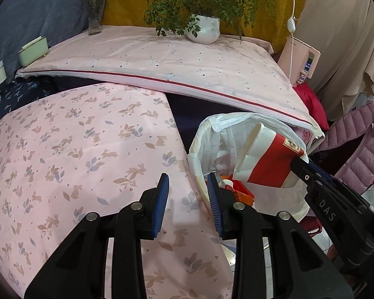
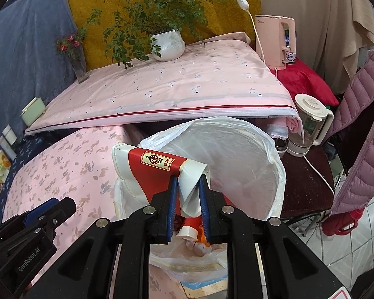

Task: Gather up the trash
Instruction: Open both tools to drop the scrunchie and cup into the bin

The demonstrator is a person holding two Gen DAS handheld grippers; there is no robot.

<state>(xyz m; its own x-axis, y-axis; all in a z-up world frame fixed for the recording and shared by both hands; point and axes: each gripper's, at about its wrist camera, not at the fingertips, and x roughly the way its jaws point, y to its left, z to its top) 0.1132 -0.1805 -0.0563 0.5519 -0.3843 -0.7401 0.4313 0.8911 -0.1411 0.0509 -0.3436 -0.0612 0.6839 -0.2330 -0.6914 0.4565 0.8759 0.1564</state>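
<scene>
A crushed red and white paper carton (image 2: 152, 167) hangs over the mouth of a bin lined with a white plastic bag (image 2: 266, 144), and my right gripper (image 2: 188, 183) is shut on the carton's folded white end. From the left wrist view the carton (image 1: 269, 159) sits above the bag's rim (image 1: 207, 127), with the right gripper (image 1: 296, 167) coming in from the right. My left gripper (image 1: 187, 177) is open and holds nothing, hovering over the pink rabbit-print cloth (image 1: 87, 149) at the bag's left edge. It shows low left as the left gripper (image 2: 59, 205) in the right wrist view. More red, white and orange trash (image 2: 189, 234) lies inside the bag.
A raised surface under a pink sheet (image 1: 162, 57) carries a potted plant (image 1: 204, 28), a flower vase (image 1: 96, 17) and a green box (image 1: 33, 49). A pink appliance (image 2: 276, 39), a glass jug (image 2: 309, 124) and a pink padded jacket (image 2: 361, 137) stand to the right of the bin.
</scene>
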